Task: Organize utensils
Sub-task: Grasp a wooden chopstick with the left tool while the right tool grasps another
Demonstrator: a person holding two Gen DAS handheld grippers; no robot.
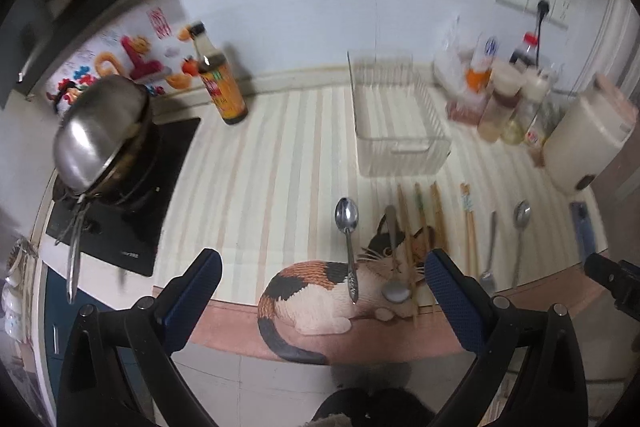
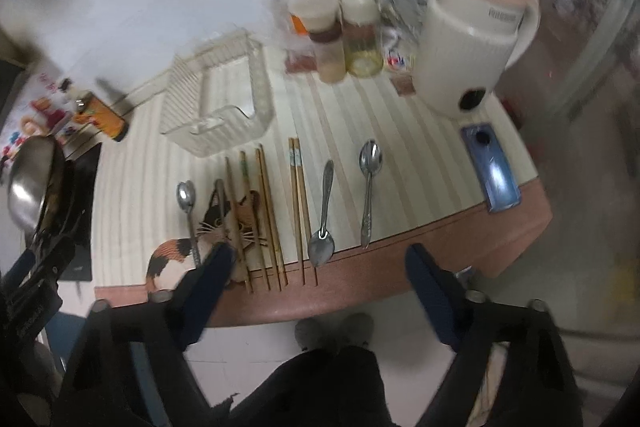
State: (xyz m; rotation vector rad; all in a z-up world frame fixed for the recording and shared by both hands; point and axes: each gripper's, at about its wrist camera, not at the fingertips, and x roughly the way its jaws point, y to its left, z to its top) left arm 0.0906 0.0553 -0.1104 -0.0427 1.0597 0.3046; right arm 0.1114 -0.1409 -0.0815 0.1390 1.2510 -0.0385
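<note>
Left gripper point(image 1: 322, 285) hanging over worktop point(image 1: 280, 155) edge, jaws released, holding nothing. Right gripper point(image 2: 320, 277) likewise spread, empty. Spoons point(image 2: 370, 187) and chopsticks point(image 2: 300, 203) lying in row before empty basket point(image 2: 224, 95).

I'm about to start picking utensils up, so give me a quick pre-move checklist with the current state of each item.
1. Left gripper empty, jaws open: ok.
2. Right gripper empty, jaws open: ok.
3. Basket holds nothing, ready to fill: ok.
4. Spoons within view: four, such as the leftmost spoon and the rightmost spoon: ok.
5. Chopsticks lying separate from the spoons: not ok on the left, where a spoon lies among them on the cat picture.
6. Phone clear of the utensils: ok.
</note>
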